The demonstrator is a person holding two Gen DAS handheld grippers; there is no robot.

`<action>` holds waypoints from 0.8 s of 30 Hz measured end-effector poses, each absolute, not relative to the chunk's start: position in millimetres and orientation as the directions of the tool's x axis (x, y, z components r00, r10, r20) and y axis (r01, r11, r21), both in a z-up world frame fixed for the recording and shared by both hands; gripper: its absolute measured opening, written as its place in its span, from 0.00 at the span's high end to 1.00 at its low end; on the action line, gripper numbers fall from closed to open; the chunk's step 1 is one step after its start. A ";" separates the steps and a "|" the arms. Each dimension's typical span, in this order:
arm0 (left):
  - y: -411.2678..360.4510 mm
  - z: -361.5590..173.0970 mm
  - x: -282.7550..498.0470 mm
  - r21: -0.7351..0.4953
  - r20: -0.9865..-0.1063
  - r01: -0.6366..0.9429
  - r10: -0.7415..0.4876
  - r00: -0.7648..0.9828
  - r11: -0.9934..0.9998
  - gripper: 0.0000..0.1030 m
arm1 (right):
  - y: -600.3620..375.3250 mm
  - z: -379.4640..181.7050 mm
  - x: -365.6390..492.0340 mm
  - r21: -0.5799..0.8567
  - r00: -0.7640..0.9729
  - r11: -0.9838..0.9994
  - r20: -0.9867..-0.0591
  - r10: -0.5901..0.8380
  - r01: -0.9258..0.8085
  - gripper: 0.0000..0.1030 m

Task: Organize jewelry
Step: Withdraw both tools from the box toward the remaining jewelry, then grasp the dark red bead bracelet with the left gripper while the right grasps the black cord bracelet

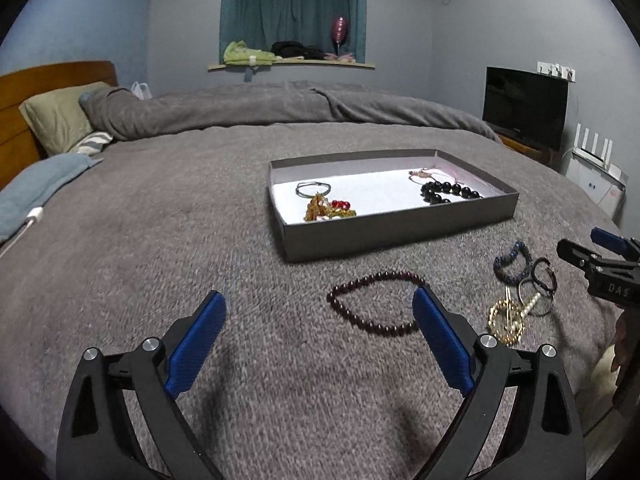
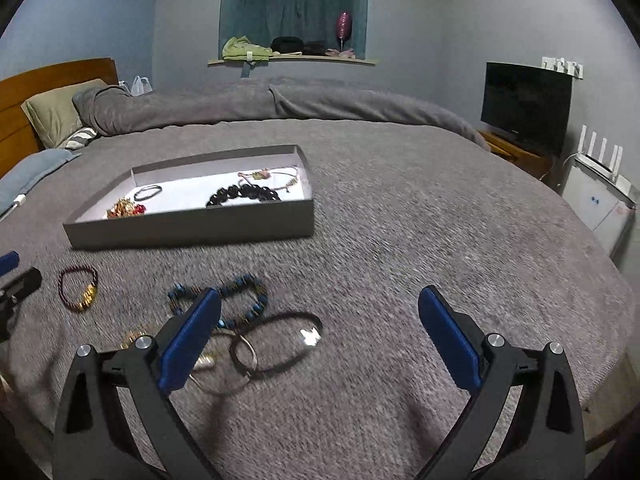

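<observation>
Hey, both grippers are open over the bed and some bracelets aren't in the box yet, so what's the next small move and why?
Probably ease the left gripper forward and down over the dark red bead bracelet and close on it. That bracelet lies loose on the blanket just ahead of the open jaws, nothing is held, and the grey box already holds other pieces.

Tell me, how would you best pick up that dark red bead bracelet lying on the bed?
Probably from above, pinching across one strand of the dark red bead bracelet. It lies flat as an open loop on the blanket, clear of the other pieces, so the open left gripper could straddle its near side.
</observation>
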State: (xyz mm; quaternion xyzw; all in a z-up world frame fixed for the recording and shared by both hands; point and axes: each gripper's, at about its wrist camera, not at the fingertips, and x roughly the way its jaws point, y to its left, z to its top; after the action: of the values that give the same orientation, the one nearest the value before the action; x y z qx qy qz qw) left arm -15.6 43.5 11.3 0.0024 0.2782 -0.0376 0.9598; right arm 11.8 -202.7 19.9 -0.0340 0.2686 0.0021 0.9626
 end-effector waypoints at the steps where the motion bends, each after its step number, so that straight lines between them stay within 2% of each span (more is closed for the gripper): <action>1: 43.2 10.9 -17.7 -0.017 -0.535 0.072 -0.070 0.842 0.997 0.09 | -204.2 19.1 9.9 -0.064 0.856 0.998 -0.518 -0.013 -0.023 0.05; 9: 34.5 3.5 -22.9 0.010 -0.562 0.077 -0.058 0.825 0.997 0.09 | -219.4 4.0 -6.1 -0.019 0.837 0.999 -0.547 0.019 -0.035 0.05; 16: 22.7 -3.9 -10.3 0.032 -0.587 0.095 -0.058 0.808 0.995 0.09 | -208.5 -1.7 -3.0 -0.058 0.827 0.995 -0.561 0.039 -0.087 0.05; 21: 18.6 -6.0 -2.9 0.046 -0.588 0.089 -0.045 0.808 0.995 0.09 | -213.2 -1.4 4.7 -0.008 0.824 0.997 -0.564 0.054 -0.071 0.06; 23: 19.7 -4.1 0.3 0.032 -0.583 0.083 -0.049 0.811 0.996 0.11 | -216.9 0.6 9.1 0.012 0.827 0.999 -0.560 0.050 -0.052 0.11; 24: 20.5 -3.3 3.0 0.022 -0.583 0.078 -0.050 0.811 0.997 0.11 | -217.8 1.0 12.3 0.018 0.824 0.999 -0.564 0.050 -0.047 0.17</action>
State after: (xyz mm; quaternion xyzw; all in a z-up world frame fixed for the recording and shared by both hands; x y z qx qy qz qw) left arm 3.0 20.5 -3.3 0.0226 0.3056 -0.0337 0.9513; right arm 12.3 -217.8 1.0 0.0018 0.2953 0.0254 0.9551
